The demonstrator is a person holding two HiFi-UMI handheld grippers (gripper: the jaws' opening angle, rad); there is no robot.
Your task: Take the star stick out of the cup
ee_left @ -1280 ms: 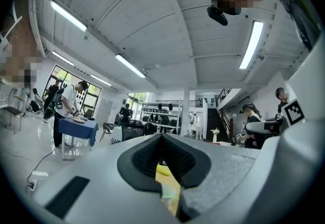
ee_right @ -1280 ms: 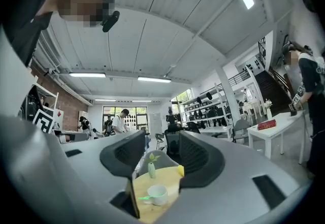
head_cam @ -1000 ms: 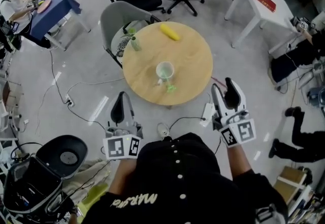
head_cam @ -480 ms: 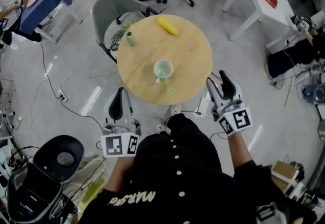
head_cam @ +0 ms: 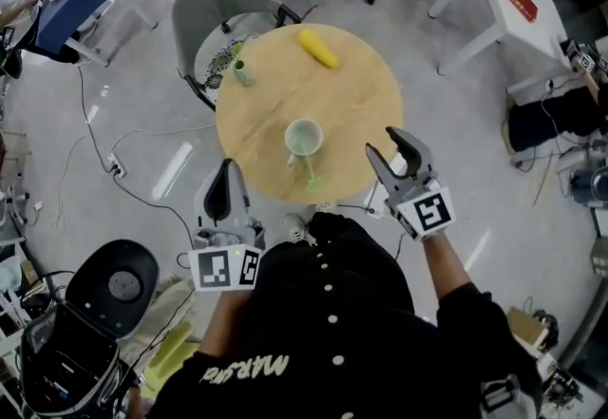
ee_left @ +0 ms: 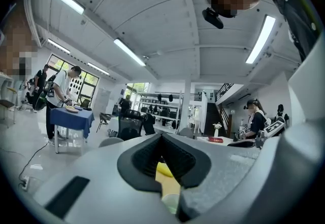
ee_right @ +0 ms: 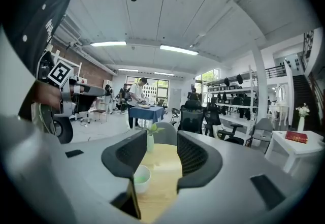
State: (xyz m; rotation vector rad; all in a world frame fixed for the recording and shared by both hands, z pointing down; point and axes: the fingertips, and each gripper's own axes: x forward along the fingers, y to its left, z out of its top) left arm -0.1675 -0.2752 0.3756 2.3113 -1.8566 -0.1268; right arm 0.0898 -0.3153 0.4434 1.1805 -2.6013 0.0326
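Observation:
A pale green cup point(head_cam: 304, 136) stands near the front of the round wooden table point(head_cam: 361, 104). The green star stick point(head_cam: 312, 174) leans out of it toward me, its lower end by the table's front edge. My right gripper point(head_cam: 385, 144) hovers over the table's front right edge, to the right of the cup, with its jaws apart and closing on nothing. In the right gripper view the cup point(ee_right: 140, 178) sits low left of the right gripper point(ee_right: 161, 136). My left gripper point(head_cam: 226, 197) hangs off the table's front left with its jaws together. The left gripper point(ee_left: 162, 135) holds nothing.
A yellow banana point(head_cam: 318, 48) lies at the table's far side and a small green vase point(head_cam: 240, 73) at its left edge. A grey chair point(head_cam: 214, 13) stands behind the table. A white table point(head_cam: 513, 4) is at the right, cables point(head_cam: 142, 137) cross the floor, and a black round device point(head_cam: 123, 284) sits lower left.
My right gripper has moved left and forward, from beside the table to over its front right edge. The left gripper has hardly moved. The cup and stick stay put.

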